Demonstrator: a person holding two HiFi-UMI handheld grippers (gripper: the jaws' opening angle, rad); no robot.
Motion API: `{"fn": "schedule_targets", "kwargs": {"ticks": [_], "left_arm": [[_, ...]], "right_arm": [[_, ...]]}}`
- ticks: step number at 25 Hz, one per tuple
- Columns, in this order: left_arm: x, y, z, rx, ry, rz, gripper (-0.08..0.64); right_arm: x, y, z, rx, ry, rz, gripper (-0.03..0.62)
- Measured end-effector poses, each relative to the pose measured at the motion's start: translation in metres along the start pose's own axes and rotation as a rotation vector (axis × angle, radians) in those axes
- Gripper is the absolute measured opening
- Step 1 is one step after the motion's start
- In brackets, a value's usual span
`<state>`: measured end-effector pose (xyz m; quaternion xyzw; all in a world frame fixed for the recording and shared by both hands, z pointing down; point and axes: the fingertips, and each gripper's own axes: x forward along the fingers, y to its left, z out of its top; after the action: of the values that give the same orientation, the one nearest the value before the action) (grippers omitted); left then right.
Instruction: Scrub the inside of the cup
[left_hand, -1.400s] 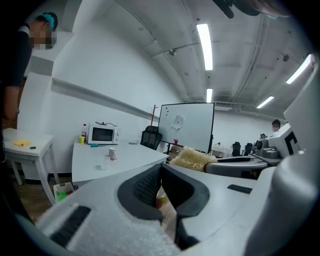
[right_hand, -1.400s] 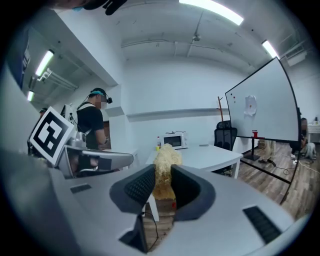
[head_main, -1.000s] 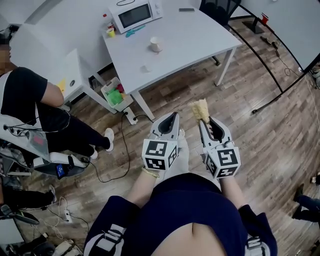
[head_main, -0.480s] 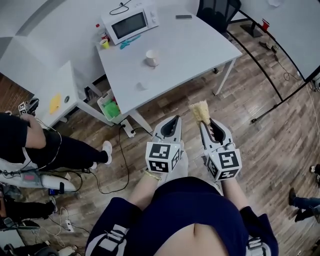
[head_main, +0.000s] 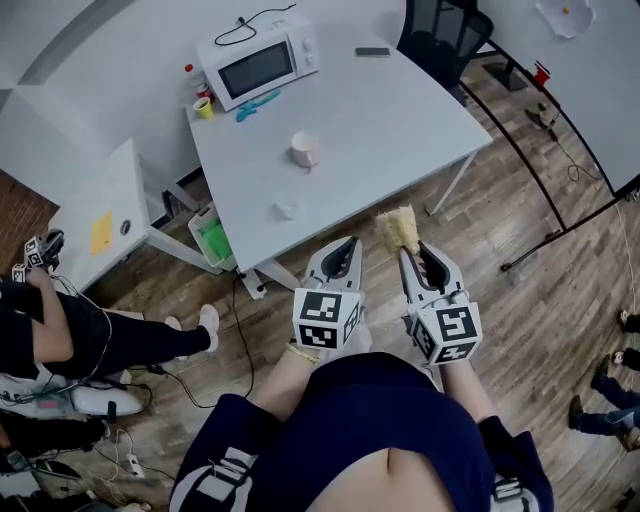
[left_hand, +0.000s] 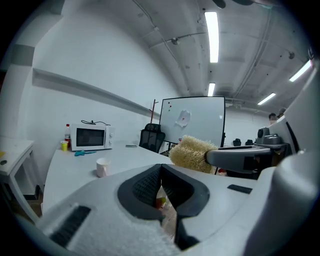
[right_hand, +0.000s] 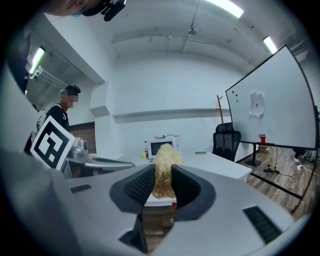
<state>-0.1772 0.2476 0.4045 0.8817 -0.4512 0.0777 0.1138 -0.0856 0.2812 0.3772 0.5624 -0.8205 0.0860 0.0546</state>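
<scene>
White cylindrical cup (head_main: 304, 150) stands upright near the middle of the white rectangular desk (head_main: 400, 120). It is well apart from both claws, which hang over the wood floor short of the desk's near edge. Nothing steadies the cup, so a one-sided push would likely tip it or slide it along the smooth top. The grey left claw (head_main: 340, 250) is pinched together on nothing and would have to spread wide before it could take the cup's wall. The grey right claw (head_main: 408, 252) clamps the lower end of a yellow fibrous scrubber (head_main: 400, 226), most of which sticks out past the tips. That soft tuft may bend or catch on the rim instead of going in, or work loose under twisting. Compared with a second ago, the desk and cup sit lower in the head view and nearer the claws. The seated person at the left has slid toward the picture's edge, and both claws keep the same pose.
</scene>
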Motion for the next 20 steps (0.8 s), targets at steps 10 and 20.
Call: {"fn": "schedule_targets", "kwargs": {"ticks": [10,20], "left_arm": [[0.067,0.069,0.028,-0.003,0.005,0.018,0.018],[0.109,0.122,0.027,-0.031,0.022,0.066,0.018]], "right_arm": [[0.092,-0.027,0.028,0.003,-0.023,-0.01,0.11],[0.147,-0.038,0.034,-0.012,-0.004,-0.004,0.11]]}}
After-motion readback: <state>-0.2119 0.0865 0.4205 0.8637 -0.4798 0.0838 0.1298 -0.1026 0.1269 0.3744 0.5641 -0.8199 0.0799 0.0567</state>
